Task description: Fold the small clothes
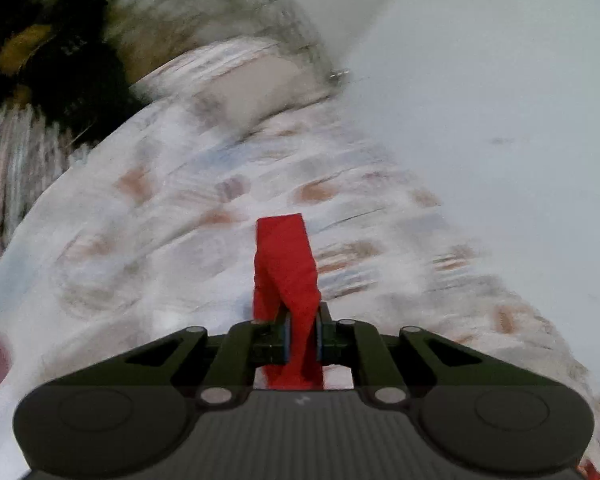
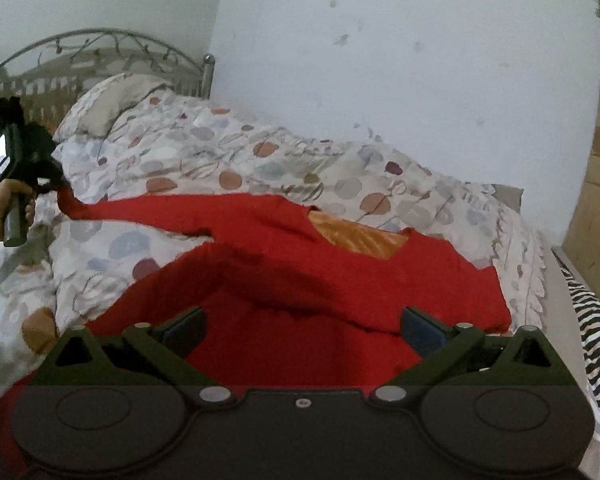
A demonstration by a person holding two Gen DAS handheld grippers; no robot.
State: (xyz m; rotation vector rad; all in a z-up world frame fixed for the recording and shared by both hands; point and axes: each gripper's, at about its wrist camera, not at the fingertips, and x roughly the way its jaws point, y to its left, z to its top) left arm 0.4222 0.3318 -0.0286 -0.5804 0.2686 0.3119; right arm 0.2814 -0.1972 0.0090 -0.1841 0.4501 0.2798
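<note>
While my right tool hangs released just above the red knit garment on the bed's spotted white quilt, my left tool is clenched on its sleeve, beyond the garment's body. I judge a hard tug could drag the body askew or slip the cuff free. Its long axis runs along that stretched sleeve, away from the body.

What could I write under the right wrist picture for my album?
Open right hand-held gripper over a red top on the bed cover; left hand-held gripper pinches its sleeve.
</note>
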